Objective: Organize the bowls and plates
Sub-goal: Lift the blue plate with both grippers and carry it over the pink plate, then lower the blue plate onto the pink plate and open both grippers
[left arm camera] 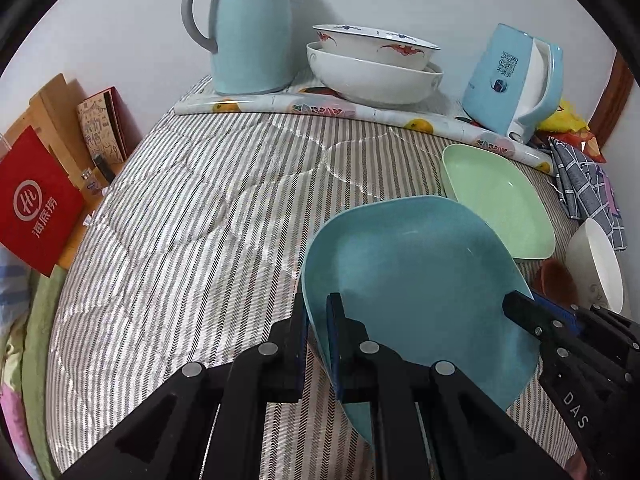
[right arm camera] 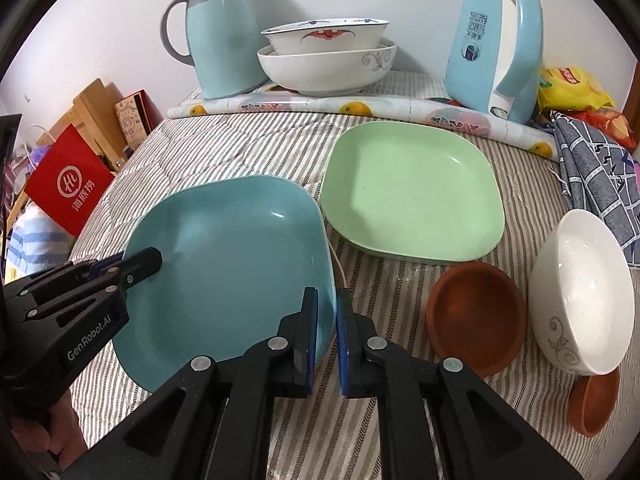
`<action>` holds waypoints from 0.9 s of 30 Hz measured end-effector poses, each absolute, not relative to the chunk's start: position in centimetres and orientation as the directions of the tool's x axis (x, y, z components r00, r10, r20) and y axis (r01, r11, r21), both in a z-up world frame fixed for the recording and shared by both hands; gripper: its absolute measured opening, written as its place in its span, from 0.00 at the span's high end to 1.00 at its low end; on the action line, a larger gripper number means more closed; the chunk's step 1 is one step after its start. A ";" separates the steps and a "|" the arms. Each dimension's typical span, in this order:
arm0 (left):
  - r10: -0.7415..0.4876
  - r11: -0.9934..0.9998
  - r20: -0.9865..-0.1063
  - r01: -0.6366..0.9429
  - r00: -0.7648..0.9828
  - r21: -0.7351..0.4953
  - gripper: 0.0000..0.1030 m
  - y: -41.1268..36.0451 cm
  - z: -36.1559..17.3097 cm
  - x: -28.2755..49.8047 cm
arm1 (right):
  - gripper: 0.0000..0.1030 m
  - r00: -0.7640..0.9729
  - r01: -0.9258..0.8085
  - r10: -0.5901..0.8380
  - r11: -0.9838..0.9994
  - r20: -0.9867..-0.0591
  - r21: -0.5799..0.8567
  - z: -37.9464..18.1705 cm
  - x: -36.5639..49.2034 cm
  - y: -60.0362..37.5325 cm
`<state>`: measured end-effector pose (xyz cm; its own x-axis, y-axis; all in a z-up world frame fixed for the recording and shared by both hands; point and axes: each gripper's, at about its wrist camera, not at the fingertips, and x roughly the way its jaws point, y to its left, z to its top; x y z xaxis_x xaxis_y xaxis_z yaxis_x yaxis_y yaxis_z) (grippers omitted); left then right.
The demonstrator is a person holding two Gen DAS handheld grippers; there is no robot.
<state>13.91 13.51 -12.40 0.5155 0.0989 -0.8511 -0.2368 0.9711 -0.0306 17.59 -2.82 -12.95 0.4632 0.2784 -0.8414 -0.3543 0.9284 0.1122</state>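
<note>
A teal square plate [left arm camera: 412, 280] is held by both grippers and tilted above the striped cloth. My left gripper [left arm camera: 318, 320] is shut on its left rim. My right gripper [right arm camera: 326, 312] is shut on its right rim; it also shows in the left wrist view [left arm camera: 524, 312]. The left gripper shows in the right wrist view [right arm camera: 148, 264]. The teal plate [right arm camera: 232, 276] lies left of a green square plate [right arm camera: 412, 196] that rests flat on the cloth. A brown bowl [right arm camera: 476, 316], a white bowl [right arm camera: 584, 300] and a small brown bowl [right arm camera: 594, 404] stand at the right.
Two stacked white bowls [right arm camera: 326, 56] stand at the back between a teal jug [right arm camera: 216, 32] and a blue kettle [right arm camera: 496, 48]. A checked cloth [right arm camera: 600, 168] and snack bags [right arm camera: 572, 88] lie far right. A red bag [right arm camera: 70, 184] stands beyond the left edge.
</note>
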 end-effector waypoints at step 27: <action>0.065 0.978 -0.854 -0.205 0.517 -0.050 0.58 11.9 -12.0 12.1 | 0.62 0.505 -0.336 0.285 0.934 -0.815 0.119 -10.5 14.2 -5.0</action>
<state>12.13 11.92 -12.00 0.5169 0.0647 -0.8536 -0.2046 0.9776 -0.0498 14.23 -4.96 -10.54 0.5050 0.2853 -0.8146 -0.3358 0.9344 0.1190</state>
